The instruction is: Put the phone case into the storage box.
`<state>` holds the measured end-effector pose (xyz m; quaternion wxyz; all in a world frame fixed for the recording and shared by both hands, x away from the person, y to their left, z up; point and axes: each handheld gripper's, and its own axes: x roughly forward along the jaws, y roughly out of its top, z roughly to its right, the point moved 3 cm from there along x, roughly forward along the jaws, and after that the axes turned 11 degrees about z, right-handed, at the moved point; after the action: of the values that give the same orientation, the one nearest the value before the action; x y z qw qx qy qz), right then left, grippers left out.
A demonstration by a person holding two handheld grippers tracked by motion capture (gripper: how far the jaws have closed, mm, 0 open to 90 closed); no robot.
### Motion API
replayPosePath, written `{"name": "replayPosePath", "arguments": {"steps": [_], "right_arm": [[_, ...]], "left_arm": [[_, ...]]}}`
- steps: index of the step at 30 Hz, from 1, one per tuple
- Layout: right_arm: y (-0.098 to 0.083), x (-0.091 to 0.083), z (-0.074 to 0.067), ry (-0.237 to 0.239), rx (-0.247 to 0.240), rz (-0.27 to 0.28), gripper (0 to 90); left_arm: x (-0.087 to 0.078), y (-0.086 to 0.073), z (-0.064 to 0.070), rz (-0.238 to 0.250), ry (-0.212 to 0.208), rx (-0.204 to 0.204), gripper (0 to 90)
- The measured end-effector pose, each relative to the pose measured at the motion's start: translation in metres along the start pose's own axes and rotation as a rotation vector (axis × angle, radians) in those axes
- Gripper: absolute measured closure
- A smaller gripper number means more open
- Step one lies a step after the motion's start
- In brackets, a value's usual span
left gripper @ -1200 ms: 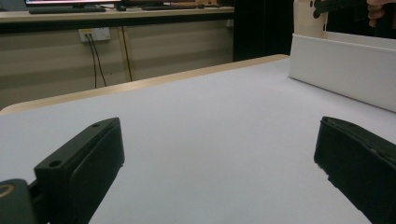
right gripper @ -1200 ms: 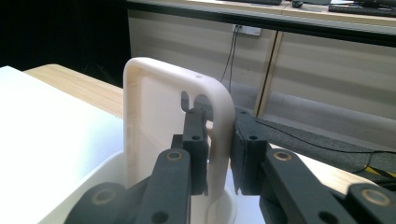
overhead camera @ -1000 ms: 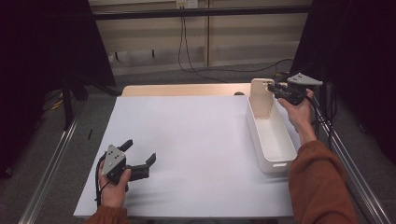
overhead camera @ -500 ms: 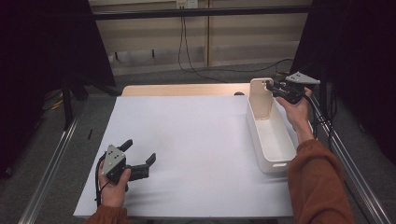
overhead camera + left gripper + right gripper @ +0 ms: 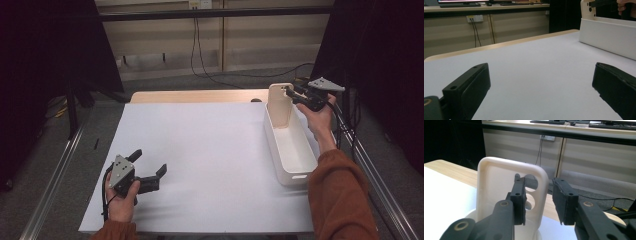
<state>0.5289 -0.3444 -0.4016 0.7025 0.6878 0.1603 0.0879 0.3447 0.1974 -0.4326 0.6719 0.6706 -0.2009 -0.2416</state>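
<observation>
Your work surface is a wide white sheet [image 5: 210, 150] laid over a light wooden tabletop [image 5: 195, 96], whose bare edge shows along the far side.

At your right, a long, narrow white plastic bin [image 5: 292, 150] lies on the sheet, running from near to far along its right edge. In the left gripper view its white side wall [image 5: 609, 37] appears at upper right.

A cream-coloured flat plastic phone case with rounded corners and camera cut-outs [image 5: 280, 105] stands upright in the far end of the bin, rising above its rim. In the right gripper view the case [image 5: 499, 195] stands with its cut-out corner at the jaws.

Your right gripper [image 5: 295, 95] is raised at the case's upper right corner. Its jaws are parted to a moderate gap [image 5: 539, 200]: one sits in front of the cut-out corner, the other just clear of the case's edge. Contact cannot be confirmed.

Your left gripper [image 5: 150, 167] is low over the near left part of the sheet, well apart from the bin. Its jaws are spread wide with only bare sheet between them [image 5: 541, 82].
</observation>
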Motion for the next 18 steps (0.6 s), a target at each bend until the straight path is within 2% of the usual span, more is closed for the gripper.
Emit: {"name": "replayPosePath", "arguments": {"steps": [4, 6, 8, 11, 18], "right_arm": [[0.0006, -0.0006, -0.0005, 0.001, 0.002, -0.001, 58.6], [0.0003, -0.0008, -0.0009, -0.001, 0.012, -0.003, 51.7], [0.0000, -0.0016, -0.0012, -0.006, 0.019, -0.002, 50.0], [-0.0006, -0.0018, -0.0021, -0.004, 0.020, -0.017, 41.9], [0.0026, -0.0038, -0.0043, -0.010, 0.027, -0.012, 28.9]], "left_arm": [[0.0003, -0.0001, 0.0008, 0.002, 0.000, -0.007, 1.8], [0.0003, 0.0000, 0.0001, 0.001, 0.001, 0.002, 1.8], [0.0014, -0.0004, -0.0005, 0.000, 0.001, -0.004, 1.7], [0.0025, -0.0007, 0.0000, 0.001, 0.005, -0.013, 1.8], [0.0035, -0.0002, 0.0004, 0.000, 0.005, -0.005, 1.8]]}}
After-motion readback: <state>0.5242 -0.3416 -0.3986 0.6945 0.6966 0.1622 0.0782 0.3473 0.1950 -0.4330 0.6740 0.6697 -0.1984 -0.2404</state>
